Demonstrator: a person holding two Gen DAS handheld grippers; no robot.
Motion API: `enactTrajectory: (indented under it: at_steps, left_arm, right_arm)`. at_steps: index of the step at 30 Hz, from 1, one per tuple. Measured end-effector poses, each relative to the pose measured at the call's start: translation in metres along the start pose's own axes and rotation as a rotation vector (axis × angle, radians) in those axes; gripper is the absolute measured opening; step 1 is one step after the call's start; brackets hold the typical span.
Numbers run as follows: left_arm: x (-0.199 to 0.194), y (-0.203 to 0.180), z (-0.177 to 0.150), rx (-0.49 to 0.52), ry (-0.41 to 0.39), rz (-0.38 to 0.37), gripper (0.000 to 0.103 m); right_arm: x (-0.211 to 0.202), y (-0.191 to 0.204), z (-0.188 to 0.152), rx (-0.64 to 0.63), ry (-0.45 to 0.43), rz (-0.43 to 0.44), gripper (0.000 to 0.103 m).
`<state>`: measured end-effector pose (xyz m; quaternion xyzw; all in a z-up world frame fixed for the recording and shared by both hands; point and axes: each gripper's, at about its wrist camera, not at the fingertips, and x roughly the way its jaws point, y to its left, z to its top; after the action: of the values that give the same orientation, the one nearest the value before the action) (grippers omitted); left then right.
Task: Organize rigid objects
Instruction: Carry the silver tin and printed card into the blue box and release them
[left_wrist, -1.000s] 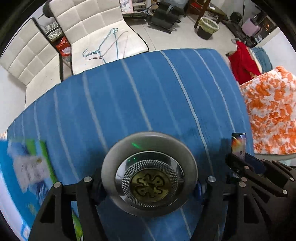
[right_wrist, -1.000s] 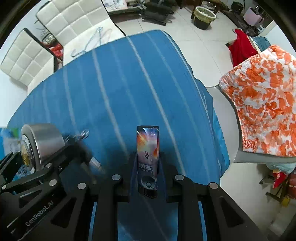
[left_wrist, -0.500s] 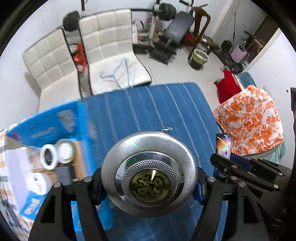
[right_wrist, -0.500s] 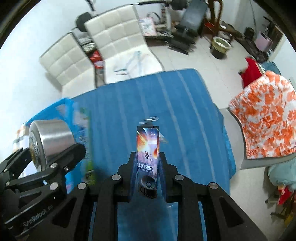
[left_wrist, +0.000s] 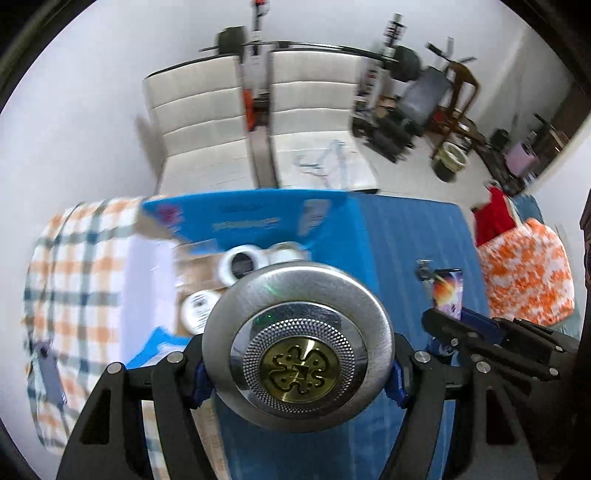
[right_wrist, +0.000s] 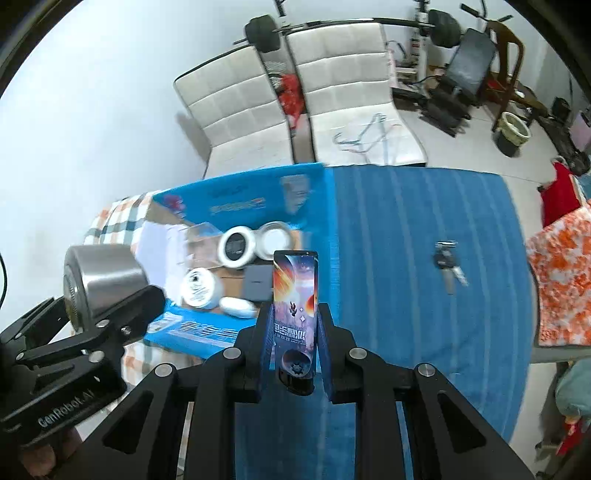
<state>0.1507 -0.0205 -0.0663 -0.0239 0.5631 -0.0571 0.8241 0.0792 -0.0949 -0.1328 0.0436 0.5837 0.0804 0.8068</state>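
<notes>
My left gripper (left_wrist: 298, 373) is shut on a round steel tin (left_wrist: 297, 345) with a brass emblem lid, held in the air; the tin also shows in the right wrist view (right_wrist: 99, 284). My right gripper (right_wrist: 295, 325) is shut on a slim box with a space picture (right_wrist: 295, 299), held upright above the blue striped cloth (right_wrist: 417, 236). An open blue cardboard box (right_wrist: 236, 203) lies to the left, holding white round tins (right_wrist: 236, 246), a dark flat case (right_wrist: 256, 282) and a white oval item (right_wrist: 236, 307). A bunch of keys (right_wrist: 448, 264) lies on the cloth.
A checked orange and blue cloth (left_wrist: 74, 280) lies left of the box. Two white padded chairs (right_wrist: 295, 92) stand behind the table, one with wire hangers (right_wrist: 364, 134). An orange flowered cover (right_wrist: 557, 277) is at the right. Gym gear stands at the back.
Both grippers have lifted and tilted up with their loads. The blue box and its contents have come into view at the left, and the keys now show on the cloth.
</notes>
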Motion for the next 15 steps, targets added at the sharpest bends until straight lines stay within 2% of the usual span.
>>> enactTrajectory:
  at_steps: [7,15]
  left_arm:
    - [0.025,0.084,-0.011,-0.133,0.059,0.053,0.069]
    - [0.075,0.137,-0.017,-0.192,0.161,0.05,0.069]
  right_arm:
    - [0.064,0.02,0.01,0.041,0.08,0.005,0.024]
    - [0.135,0.024,0.011,0.047,0.17,-0.063,0.024]
